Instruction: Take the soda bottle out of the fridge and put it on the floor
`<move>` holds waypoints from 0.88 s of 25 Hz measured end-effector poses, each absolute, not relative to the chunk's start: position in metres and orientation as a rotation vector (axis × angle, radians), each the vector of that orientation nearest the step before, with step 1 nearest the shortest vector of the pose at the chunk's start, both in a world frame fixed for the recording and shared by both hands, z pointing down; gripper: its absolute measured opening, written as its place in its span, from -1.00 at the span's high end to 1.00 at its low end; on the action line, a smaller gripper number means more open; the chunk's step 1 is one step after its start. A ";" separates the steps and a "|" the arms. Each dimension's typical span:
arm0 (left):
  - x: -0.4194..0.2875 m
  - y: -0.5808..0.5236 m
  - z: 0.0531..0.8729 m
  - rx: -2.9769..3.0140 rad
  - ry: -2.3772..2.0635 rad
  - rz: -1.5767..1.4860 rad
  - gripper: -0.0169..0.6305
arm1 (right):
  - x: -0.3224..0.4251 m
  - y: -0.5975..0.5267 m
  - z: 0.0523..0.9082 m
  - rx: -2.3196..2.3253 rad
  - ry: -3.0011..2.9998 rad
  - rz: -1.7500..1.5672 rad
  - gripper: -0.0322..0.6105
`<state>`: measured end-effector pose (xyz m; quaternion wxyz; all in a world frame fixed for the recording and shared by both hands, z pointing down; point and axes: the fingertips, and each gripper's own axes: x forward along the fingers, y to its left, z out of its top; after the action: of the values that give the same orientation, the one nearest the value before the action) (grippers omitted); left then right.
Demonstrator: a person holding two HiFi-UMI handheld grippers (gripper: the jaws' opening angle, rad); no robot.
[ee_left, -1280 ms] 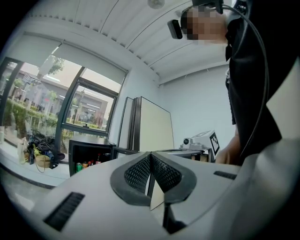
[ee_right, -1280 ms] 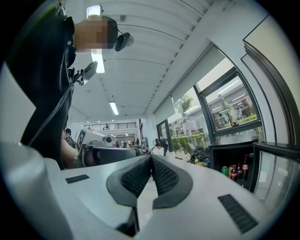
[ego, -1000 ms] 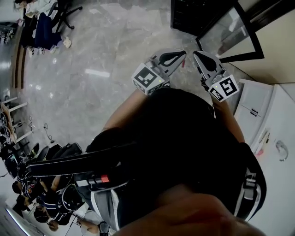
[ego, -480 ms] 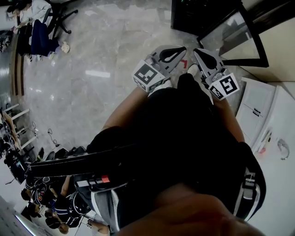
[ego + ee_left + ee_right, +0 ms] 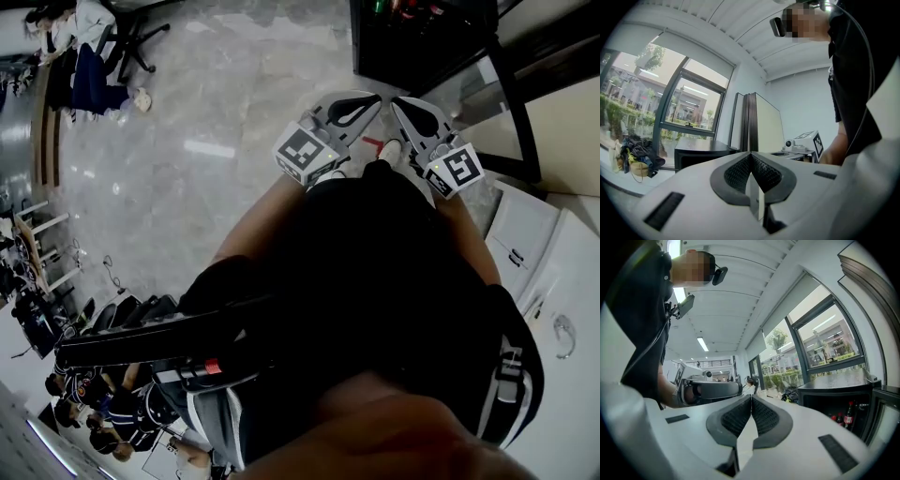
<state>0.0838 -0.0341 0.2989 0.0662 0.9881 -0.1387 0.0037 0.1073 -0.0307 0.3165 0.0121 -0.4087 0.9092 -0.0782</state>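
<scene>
while both grippers hang out in front of the person, the left gripper (image 5: pixel 750 155) has its jaws pressed together with nothing between them. the right gripper (image 5: pixel 751 398) matches it, pads meeting, nothing held. from the head view they point side by side, tips near each other, toward the black fridge (image 5: pixel 412 42) at the top of the picture. its glass door (image 5: pixel 483 84) is swung wide to the right. the soda bottle (image 5: pixel 849 415) stands upright inside the open fridge, dark with a red label and red cap, beside a few bottles like it and well apart from both grippers. pale marble floor (image 5: pixel 225 103) spreads out in front of the fridge, and a white shoe (image 5: pixel 388 150) shows just below the gripper tips.
</scene>
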 end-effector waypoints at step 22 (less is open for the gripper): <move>0.167 -0.216 0.404 2.903 -0.599 0.123 0.94 | 0.220 -0.240 0.441 -1.727 2.775 -0.349 0.85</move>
<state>0.1672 -0.2163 0.4042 0.0872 0.9748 -0.2010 0.0413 0.2203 -0.2399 0.4411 -0.0726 -0.5241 0.8419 -0.1060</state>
